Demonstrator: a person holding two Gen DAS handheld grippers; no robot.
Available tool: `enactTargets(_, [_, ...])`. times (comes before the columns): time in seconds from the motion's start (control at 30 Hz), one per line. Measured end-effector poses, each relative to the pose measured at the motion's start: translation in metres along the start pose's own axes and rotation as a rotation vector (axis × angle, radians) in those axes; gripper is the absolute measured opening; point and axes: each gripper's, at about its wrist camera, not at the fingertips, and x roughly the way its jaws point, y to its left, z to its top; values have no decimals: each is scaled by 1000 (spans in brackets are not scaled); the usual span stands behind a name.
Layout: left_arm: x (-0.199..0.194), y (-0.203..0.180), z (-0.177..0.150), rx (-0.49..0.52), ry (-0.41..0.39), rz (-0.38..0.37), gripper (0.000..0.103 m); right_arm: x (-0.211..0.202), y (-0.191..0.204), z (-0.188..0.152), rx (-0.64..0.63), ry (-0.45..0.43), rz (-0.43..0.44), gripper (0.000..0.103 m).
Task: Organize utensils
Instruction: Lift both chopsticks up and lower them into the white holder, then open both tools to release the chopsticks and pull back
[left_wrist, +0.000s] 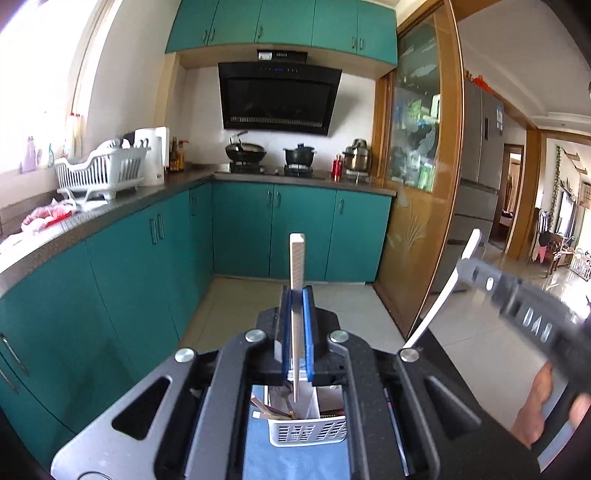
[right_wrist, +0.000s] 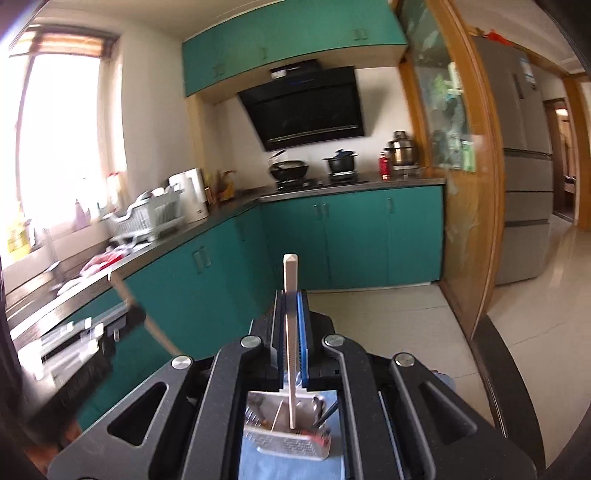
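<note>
My left gripper (left_wrist: 296, 291) is shut on a pale chopstick (left_wrist: 296, 266) that stands upright, its lower tip over a white slotted utensil basket (left_wrist: 308, 430) seen below between the gripper's arms. My right gripper (right_wrist: 291, 295) is shut on a second pale chopstick (right_wrist: 290, 273), also upright, above a white utensil basket (right_wrist: 288, 445) that holds several utensils on a blue cloth (right_wrist: 284, 467). The right gripper appears blurred at the right of the left wrist view (left_wrist: 458, 271), holding its chopstick (left_wrist: 439, 295). The left gripper shows blurred at the left of the right wrist view (right_wrist: 125, 314).
Teal cabinets (left_wrist: 147, 251) run under a dark L-shaped counter (left_wrist: 110, 210) with a white dish rack (left_wrist: 99, 171). A stove with a wok (left_wrist: 245, 151) and pot (left_wrist: 299, 155) is at the back. A wooden sliding door (left_wrist: 421, 184) and fridge (right_wrist: 524, 155) stand to the right.
</note>
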Motion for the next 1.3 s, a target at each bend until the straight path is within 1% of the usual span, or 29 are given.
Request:
enactTargets(0.07, [17,1,-10,1,31,18,6,11,-5,-5,9,8,-11,7])
enactTargets(0.17, [38,5,-25,4,74,33,6,40,-13,-23,1,45,-36,7])
enactTargets(0.3, [55,8,-41,15,107,41,6,67,-18,-42,-2,81,-43,7])
enactTargets(0.37, [63,10,-49,18,127,43,6,78,-19,-50,6,110,-30,7])
enactTargets(0.5, [73,13,-63,9,161,42,6,83,-16,-66,-10,136,-18,7])
enactTargets(0.7, [78,14,-79,3,201,34,6,85,-12,-81,-35,185,-7,7])
enactTargets(0.77, [77,15,-81,-3,204,30,6,81,-12,-83,-41,182,-9,16])
enactTargets(0.83, [72,16,-82,-7,197,27,7,75,-14,-84,-41,164,-12,37])
enactTargets(0.87, [70,15,-83,-6,193,24,10,70,-15,-84,-39,151,-11,39])
enactTargets(0.9, [65,15,-84,-3,182,14,17,67,-16,-84,-38,144,-11,41])
enactTargets(0.97, [55,14,-84,3,163,3,25,53,-18,-82,-33,122,-8,43])
enactTargets(1.0, [48,13,-84,7,152,-2,30,47,-19,-81,-30,109,-4,47])
enactTargets(1.03, [40,11,-86,11,139,-9,33,38,-20,-80,-26,90,0,53])
enactTargets(1.07, [33,9,-86,15,127,-14,42,24,-20,-78,-22,62,-1,56])
enactTargets(1.1, [26,8,-87,19,116,-17,57,14,-20,-77,-19,46,-4,61])
enactTargets(1.13, [12,7,-89,26,90,-25,66,-1,-20,-75,-17,22,3,66])
enactTargets(1.17, [-1,6,-91,30,63,-38,79,-17,-20,-74,-19,-1,22,69])
enactTargets(1.2, [-14,5,-95,37,37,-50,84,-29,-20,-74,-20,-16,38,79])
enactTargets(1.23, [-23,3,-99,44,27,-51,86,-45,-20,-76,-19,-35,59,88])
enactTargets(1.3, [-44,1,-114,54,17,-13,94,-70,-21,-85,-24,-55,69,97])
